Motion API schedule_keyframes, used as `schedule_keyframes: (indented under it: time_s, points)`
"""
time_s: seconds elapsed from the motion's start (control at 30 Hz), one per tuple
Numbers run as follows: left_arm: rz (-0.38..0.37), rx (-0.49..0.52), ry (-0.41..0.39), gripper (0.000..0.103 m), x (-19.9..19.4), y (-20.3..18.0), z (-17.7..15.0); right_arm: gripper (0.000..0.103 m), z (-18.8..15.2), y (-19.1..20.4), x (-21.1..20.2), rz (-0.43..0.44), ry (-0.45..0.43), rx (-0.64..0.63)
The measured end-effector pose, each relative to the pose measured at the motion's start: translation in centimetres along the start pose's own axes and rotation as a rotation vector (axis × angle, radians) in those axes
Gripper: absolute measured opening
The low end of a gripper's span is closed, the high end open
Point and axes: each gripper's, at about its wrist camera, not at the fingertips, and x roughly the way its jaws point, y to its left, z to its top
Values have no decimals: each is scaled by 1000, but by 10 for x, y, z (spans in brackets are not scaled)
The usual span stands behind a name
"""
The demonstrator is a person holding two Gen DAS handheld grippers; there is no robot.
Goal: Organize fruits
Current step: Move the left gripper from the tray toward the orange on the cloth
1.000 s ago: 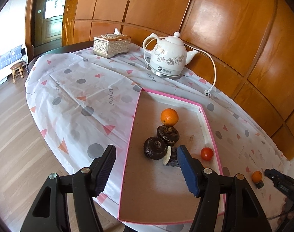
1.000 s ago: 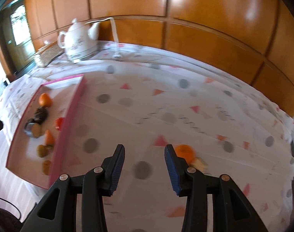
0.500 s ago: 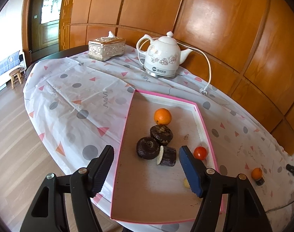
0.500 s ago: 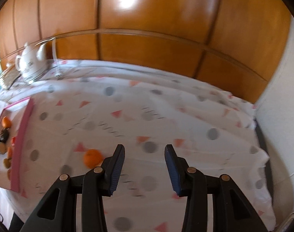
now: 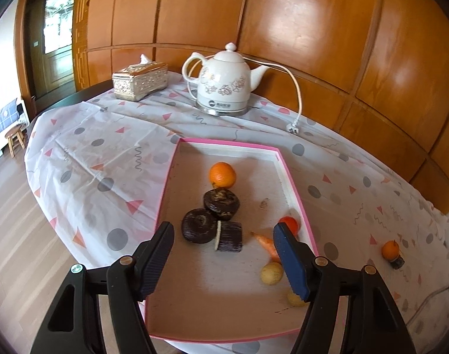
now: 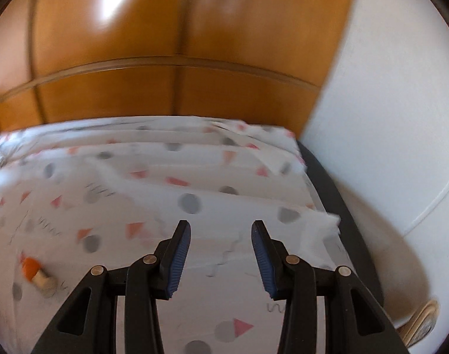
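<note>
One small orange fruit (image 6: 29, 267), blurred, lies left of the empty, parted right gripper (image 6: 221, 258); swing back, straddle it, then carry it to the pink tray (image 5: 165, 185).

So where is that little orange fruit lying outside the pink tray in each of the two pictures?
Left wrist view: the small orange fruit lies far right on the tablecloth, well outside the pink tray.
Right wrist view: the same fruit, blurred, lies at lower left.
Shared landmark: the patterned tablecloth under the wood-panelled wall.
</note>
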Motion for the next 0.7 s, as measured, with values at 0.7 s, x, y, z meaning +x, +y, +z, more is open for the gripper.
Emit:
schedule_keyframes:
  time_s: [0.7]
  points:
    - [-80, 190, 57, 70, 17, -78, -3, 43, -1, -34, 17, 60, 50, 204]
